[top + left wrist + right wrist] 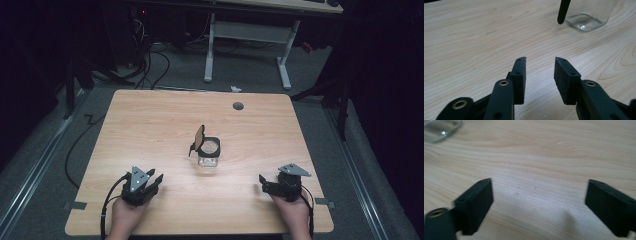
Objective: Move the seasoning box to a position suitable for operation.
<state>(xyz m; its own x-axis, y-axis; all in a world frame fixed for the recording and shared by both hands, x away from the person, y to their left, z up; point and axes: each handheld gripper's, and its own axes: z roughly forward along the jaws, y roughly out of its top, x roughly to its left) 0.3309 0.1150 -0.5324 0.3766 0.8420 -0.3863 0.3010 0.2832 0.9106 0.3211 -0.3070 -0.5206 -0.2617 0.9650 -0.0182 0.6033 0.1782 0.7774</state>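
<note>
Both grippers, left point(158, 179) and right point(262, 180), rested fingers apart, empty, flanking the jar point(208, 152), likely readying a two-sided approach.

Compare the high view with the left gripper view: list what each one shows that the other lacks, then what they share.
High view alone: the whole light wooden table, the black-rimmed top of the clear glass jar with its brown hinged lid standing open, the right gripper, both hands, and a white-legged desk on the grey floor behind.

Left gripper view alone: the black foam-like pads on the jaws up close, and the wood grain.

Both: the left gripper, jaws apart and empty, the jar's glass base, and the tabletop.
</note>
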